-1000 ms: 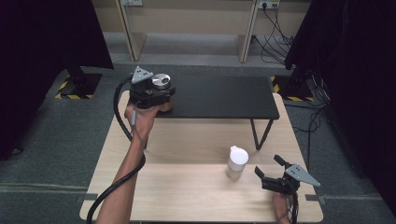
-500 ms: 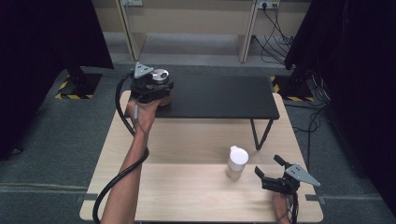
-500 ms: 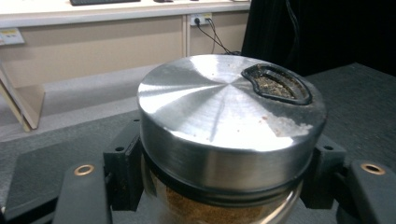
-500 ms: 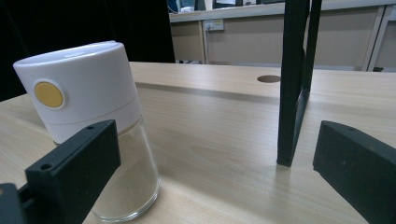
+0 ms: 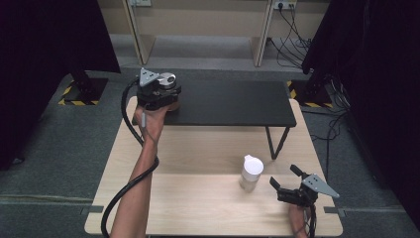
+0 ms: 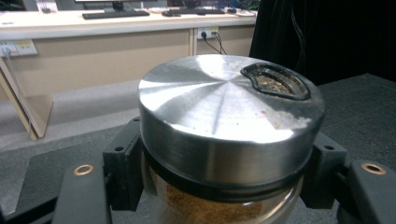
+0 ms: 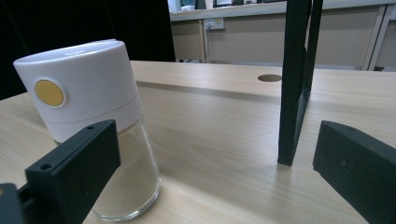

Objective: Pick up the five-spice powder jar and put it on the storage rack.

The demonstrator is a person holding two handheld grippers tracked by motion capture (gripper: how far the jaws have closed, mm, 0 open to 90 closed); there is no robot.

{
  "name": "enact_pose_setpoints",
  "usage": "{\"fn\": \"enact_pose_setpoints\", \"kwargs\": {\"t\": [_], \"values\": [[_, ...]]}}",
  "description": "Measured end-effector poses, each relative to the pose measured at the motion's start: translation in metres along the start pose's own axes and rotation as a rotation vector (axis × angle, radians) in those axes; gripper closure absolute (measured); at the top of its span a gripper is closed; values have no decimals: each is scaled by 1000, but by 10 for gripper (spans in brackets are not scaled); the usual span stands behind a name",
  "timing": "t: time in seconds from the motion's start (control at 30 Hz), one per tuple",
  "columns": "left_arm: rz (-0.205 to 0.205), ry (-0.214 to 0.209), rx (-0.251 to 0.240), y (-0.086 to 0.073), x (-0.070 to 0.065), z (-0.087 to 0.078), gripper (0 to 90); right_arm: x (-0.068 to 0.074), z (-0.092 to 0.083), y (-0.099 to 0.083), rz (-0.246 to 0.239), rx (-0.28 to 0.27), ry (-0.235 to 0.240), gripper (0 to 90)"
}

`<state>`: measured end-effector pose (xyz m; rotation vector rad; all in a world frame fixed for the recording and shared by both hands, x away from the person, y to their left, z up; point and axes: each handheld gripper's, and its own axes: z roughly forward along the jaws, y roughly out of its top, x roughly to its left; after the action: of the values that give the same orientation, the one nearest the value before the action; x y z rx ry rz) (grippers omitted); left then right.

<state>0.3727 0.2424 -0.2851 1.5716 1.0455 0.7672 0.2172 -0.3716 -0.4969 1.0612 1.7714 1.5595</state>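
Observation:
A glass jar with a shiny metal lid (image 6: 224, 107) and brown powder inside sits between the jaws of my left gripper (image 6: 224, 172), which is shut on it just below the lid. From above, that gripper (image 5: 158, 94) holds the jar (image 5: 167, 79) at the left end of the black shelf (image 5: 233, 101); whether the jar's base rests on the shelf is hidden. My right gripper (image 5: 287, 179) lies open at the table's front right. A white-capped glass jar (image 5: 251, 172) stands just left of it. In the right gripper view this jar (image 7: 88, 107) stands beyond the left jaw, not between the jaws of the right gripper (image 7: 217, 172).
The black shelf stands on thin legs at the back of the light wooden table (image 5: 198, 148); one leg (image 7: 294, 84) rises ahead of my right gripper. A black cable (image 5: 130, 178) trails along the person's left forearm. Dark curtains hang on both sides.
My left gripper with the metal-lidded jar has shifted slightly farther back over the shelf's left end. The right gripper and the white-capped jar have stayed put.

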Motion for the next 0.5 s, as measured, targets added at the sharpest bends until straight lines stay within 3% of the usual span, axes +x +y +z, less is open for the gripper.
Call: {"fn": "enact_pose_setpoints", "kwargs": {"t": [0.07, 0.17, 0.27, 0.37, 0.5], "values": [[22, -2, 2, -1, 0, 1, 272, 0, 0, 0, 1, -1, 0, 7], [0, -10, -8, -6, 3, 1, 106, 0, 0, 0, 1, 1, -1, 7], [-15, -3, -32, -15, 3, 1, 34, 1, 0, 0, -1, 2, -2, 7], [-36, -2, -70, -23, 4, -3, 18, 1, 0, 0, -2, 3, -2, 7], [-33, -19, -99, -29, 7, -8, 12, 1, 0, 1, -4, 5, -2, 7]]}}
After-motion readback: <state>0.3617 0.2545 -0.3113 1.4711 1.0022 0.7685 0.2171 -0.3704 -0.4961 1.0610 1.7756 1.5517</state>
